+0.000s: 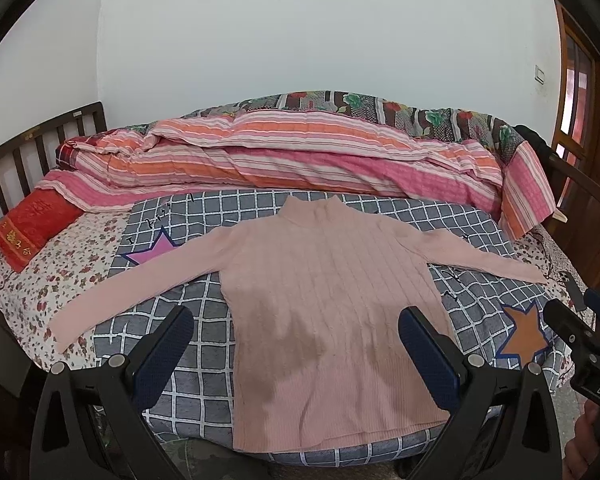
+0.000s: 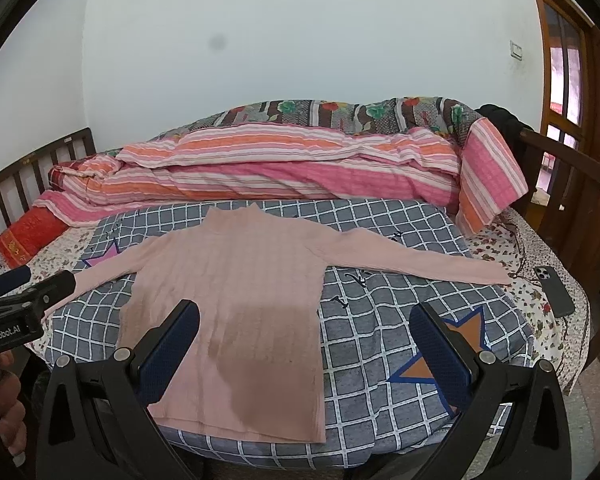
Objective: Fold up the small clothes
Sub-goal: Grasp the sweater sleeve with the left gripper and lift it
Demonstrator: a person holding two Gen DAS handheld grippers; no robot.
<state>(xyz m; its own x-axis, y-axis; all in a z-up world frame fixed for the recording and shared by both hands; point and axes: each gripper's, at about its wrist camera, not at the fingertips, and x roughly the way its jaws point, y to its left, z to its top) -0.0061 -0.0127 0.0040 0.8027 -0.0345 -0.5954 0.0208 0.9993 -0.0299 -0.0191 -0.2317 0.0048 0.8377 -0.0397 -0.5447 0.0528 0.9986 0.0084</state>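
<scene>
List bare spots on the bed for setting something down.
Free: checked cloth between pink sweater hem and orange star; floral sheet between left sleeve and red pillow. Crowded: striped quilt behind; phone beside the right cuff.

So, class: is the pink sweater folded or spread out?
Spread out. The sweater lies flat on the checked blanket, both sleeves stretched sideways, no folds made.

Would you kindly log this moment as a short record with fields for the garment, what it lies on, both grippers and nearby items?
garment: pink sweater, spread flat, both sleeves stretched out, nothing folded yet
surface: grey checked sheet on the bed
left gripper: jaws open, holding nothing, above the hem
right gripper: jaws open, holding nothing
nearby: phone beyond the right sleeve end; striped quilt behind; red pillow at far left
</scene>
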